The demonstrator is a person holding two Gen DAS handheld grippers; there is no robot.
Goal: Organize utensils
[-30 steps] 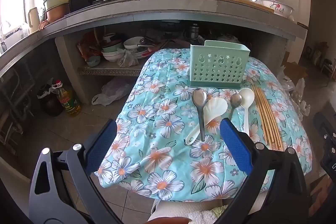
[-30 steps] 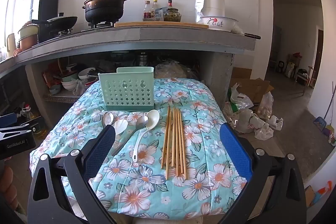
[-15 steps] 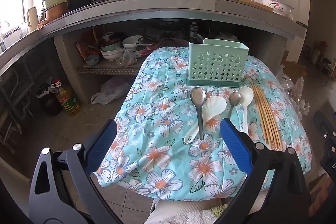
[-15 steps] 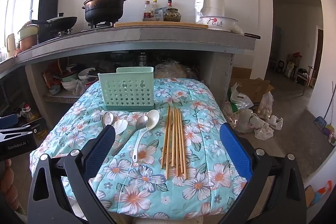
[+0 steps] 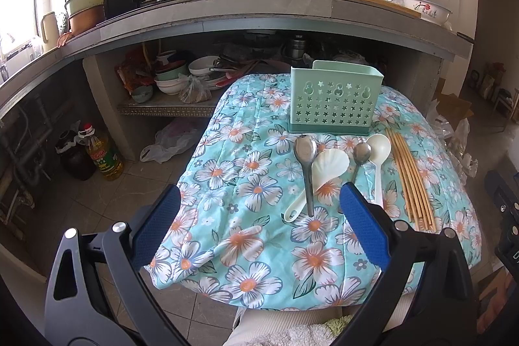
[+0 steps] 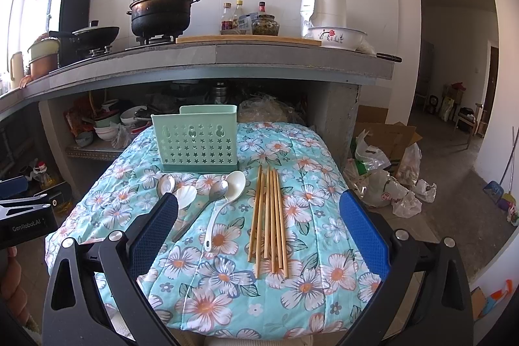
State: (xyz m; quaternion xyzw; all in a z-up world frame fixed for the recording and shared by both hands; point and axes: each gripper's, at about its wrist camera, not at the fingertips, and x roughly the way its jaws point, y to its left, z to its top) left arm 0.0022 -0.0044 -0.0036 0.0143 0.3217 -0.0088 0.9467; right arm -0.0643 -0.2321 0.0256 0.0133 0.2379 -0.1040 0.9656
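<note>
Kitchen counters of grey stone curve across the upper half of both views, and below them a table draped in a turquoise floral quilted cloth [image 6: 227, 287] fills the centre of the frame. On the counter in the upper left, a black wok [image 6: 94, 34] sits beside a blackened stockpot with a steel lid [image 6: 161, 10]; a white rice cooker [image 6: 322, 10] stands at upper right.

At the far edge of the cloth stands a mint-green plastic utensil caddy with star-shaped holes [image 6: 194, 145], upright. Below it, from left to right in the right wrist view, lie a large steel spoon [image 5: 305, 154], a white shell-shaped plastic scoop [image 5: 329, 166] overlapping it, a smaller steel spoon [image 6: 216, 191], a white plastic ladle-shaped spoon [image 6: 227, 200] touching that one, and a bundle of wooden chopsticks [image 6: 269, 216] lying side by side, apart from the spoons.

The left gripper [image 5: 258, 219] hovers at the lower centre of its own view, blue-padded jaws spread wide with nothing between them. The right gripper [image 6: 258, 227] is likewise spread wide and holding nothing, above the near part of the cloth.
</note>
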